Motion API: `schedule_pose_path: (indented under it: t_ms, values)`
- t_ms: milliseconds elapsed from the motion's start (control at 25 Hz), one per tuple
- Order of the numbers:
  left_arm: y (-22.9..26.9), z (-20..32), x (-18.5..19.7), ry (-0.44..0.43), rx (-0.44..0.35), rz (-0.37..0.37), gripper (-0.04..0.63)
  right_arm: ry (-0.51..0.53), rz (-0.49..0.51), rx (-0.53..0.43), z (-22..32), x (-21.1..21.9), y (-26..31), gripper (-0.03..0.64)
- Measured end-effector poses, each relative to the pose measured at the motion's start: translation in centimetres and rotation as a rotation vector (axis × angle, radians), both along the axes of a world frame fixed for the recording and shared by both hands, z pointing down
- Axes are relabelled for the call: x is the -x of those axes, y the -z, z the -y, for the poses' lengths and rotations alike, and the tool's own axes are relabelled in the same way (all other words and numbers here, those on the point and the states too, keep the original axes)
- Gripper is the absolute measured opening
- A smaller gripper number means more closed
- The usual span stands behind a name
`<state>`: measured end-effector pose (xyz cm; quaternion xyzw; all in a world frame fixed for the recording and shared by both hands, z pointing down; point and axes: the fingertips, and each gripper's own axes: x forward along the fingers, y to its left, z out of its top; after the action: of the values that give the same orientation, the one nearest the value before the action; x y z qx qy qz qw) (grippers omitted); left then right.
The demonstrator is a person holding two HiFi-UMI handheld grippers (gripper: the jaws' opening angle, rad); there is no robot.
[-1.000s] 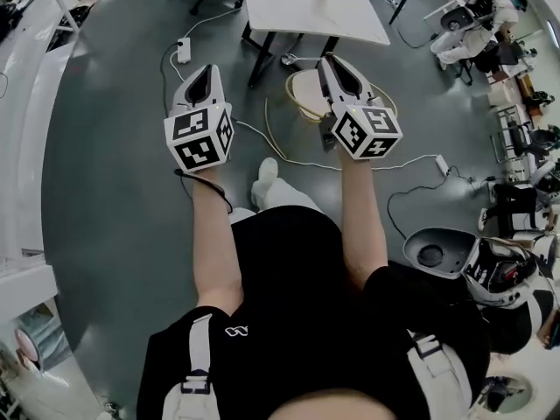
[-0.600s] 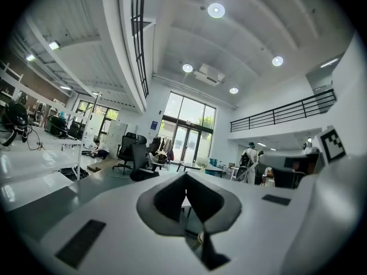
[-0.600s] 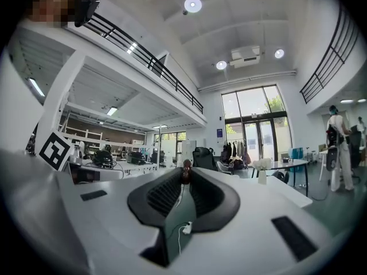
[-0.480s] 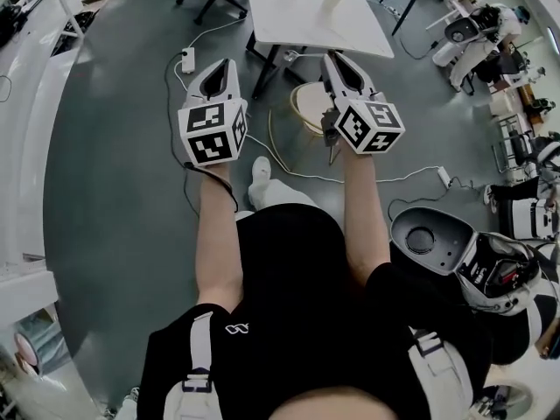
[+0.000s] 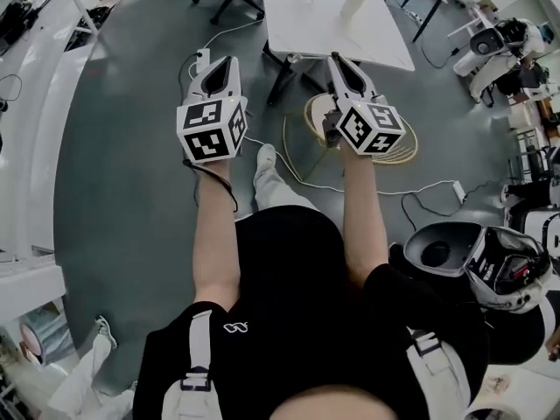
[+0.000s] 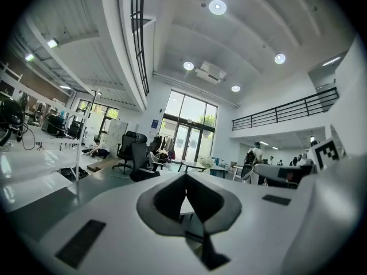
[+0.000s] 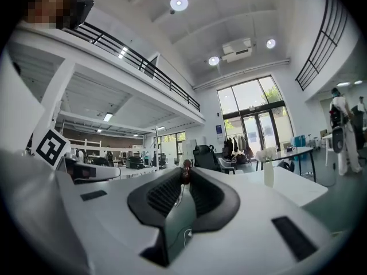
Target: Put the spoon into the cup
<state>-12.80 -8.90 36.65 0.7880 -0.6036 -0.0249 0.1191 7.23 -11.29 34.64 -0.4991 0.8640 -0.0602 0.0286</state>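
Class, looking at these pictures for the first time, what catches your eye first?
The marker cubes on the left gripper and right gripper, held out over the grey floor. Next, the small brown thing pinched between the right gripper's fingers, and the white table ahead.

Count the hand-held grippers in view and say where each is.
2; I see no others. The left hand-held gripper is out over the floor, jaws shut, empty; the right hand-held gripper is beside it, near the white table, shut on a small brown thing.
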Motion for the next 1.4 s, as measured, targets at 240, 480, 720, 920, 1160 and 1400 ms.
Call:
schedule_pose_path:
  t_ms: [240,480,720,920,1160,1400]
  values:
    - [2.2,-3.9,2.6,0.005,-0.006,0.056,0.017,-0.027,0.05,0.012,-4.1,3.8,1.2,0.054]
    - [1.1,0.8,-1.9,-0.013,0.034,0.087,0.017,-0.072,0.115,0.082,0.8,-1.4,-1.1,0.054]
    - [1.0,1.2,-3.6,-0.088,0.05,0.066,0.017,-0.136,0.102,0.09,0.7,-2.8,-0.7,0.054]
    - [1.4,5.2,-5.4,-0.1,0.054,0.031,0.017,-0.136,0.052,0.098,5.6,-4.2,0.6,0.054]
    - [1.3,10.3,-6.0,-0.104,0.039,0.036,0.017,-0.121,0.03,0.069,11.3,-3.6,1.6,0.054]
    - [1.5,13.2,-6.3,-0.105,0.036,0.04,0.017,-0.105,0.029,0.062,13.9,-3.5,1.8,0.054]
